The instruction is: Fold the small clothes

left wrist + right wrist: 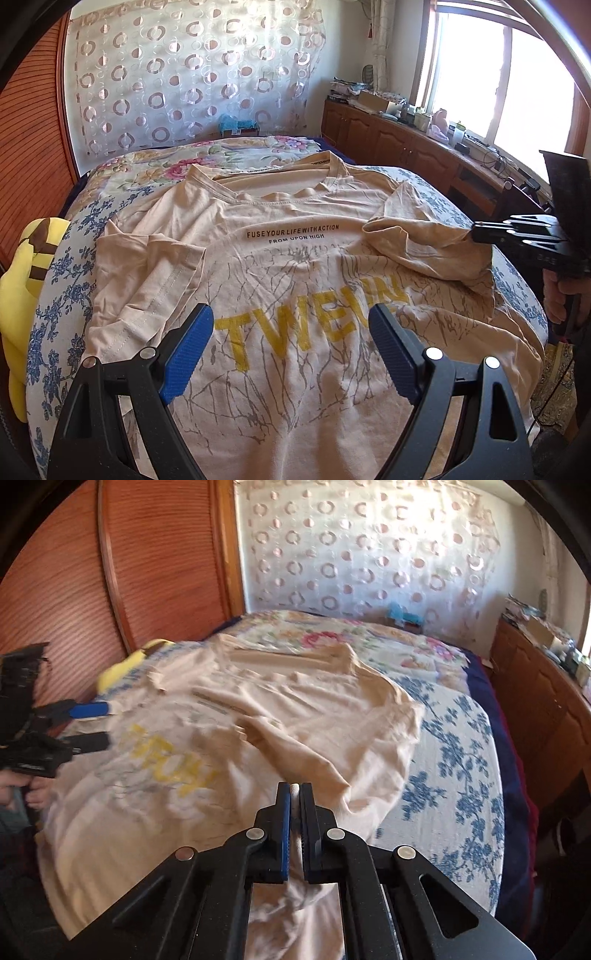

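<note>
A beige T-shirt (288,266) with yellow letters lies face up on the bed, its left sleeve (155,273) folded inward. My left gripper (291,321) is open and empty, hovering over the shirt's lower chest. My right gripper (294,794) is shut on the shirt's right sleeve edge (295,790), lifting that side over the chest; it also shows in the left wrist view (476,232) at the right. The shirt also shows in the right wrist view (295,716), with the left gripper (96,725) at the far left.
The bed has a blue floral sheet (62,295) and a flowered quilt (207,162) at the far end. A yellow plush toy (26,280) lies at the left edge. A wooden cabinet (399,140) with clutter runs under the window at the right. A wooden panel wall (110,572) stands left.
</note>
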A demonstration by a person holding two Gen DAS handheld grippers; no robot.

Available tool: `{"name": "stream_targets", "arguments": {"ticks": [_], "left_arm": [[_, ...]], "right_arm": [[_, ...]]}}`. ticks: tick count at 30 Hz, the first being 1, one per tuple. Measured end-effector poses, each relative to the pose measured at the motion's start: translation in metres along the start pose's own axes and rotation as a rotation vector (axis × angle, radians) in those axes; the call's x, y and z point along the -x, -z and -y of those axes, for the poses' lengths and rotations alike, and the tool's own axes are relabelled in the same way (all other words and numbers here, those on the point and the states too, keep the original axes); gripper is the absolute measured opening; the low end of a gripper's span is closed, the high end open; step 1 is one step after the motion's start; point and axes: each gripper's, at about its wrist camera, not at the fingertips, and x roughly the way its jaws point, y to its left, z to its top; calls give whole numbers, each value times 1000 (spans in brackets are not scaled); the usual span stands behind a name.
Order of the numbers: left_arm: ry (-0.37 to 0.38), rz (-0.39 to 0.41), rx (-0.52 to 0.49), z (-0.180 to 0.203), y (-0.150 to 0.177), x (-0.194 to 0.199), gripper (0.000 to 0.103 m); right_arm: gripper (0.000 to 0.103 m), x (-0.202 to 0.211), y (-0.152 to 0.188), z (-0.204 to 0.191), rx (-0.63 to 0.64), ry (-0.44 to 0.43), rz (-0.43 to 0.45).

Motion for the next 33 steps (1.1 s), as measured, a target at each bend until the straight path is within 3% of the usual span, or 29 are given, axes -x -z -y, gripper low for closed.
{"name": "stream_targets", "arguments": {"ticks": [6, 11, 16, 18, 24, 30, 33], "left_arm": [[1, 3, 7, -3, 2, 1, 87], [2, 3, 8, -4, 3, 1, 87], [2, 2, 16, -5, 5, 1, 87], [2, 4, 21, -7, 5, 1, 87], [-3, 11, 29, -9, 7, 3, 87], [-14, 21, 35, -17, 6, 8, 87], [-23, 25, 37, -24, 6, 11, 87]], "right_arm": [[4, 9, 9, -21, 43, -106, -26], [5, 3, 12, -32, 77, -127, -60], [36, 1, 8, -29, 67, -131, -61], [39, 1, 3, -33, 73, -112, -51], [39, -23, -15, -34, 71, -81, -58], [39, -75, -34, -31, 74, -37, -118], [22, -97, -38, -31, 76, -28, -156]]}}
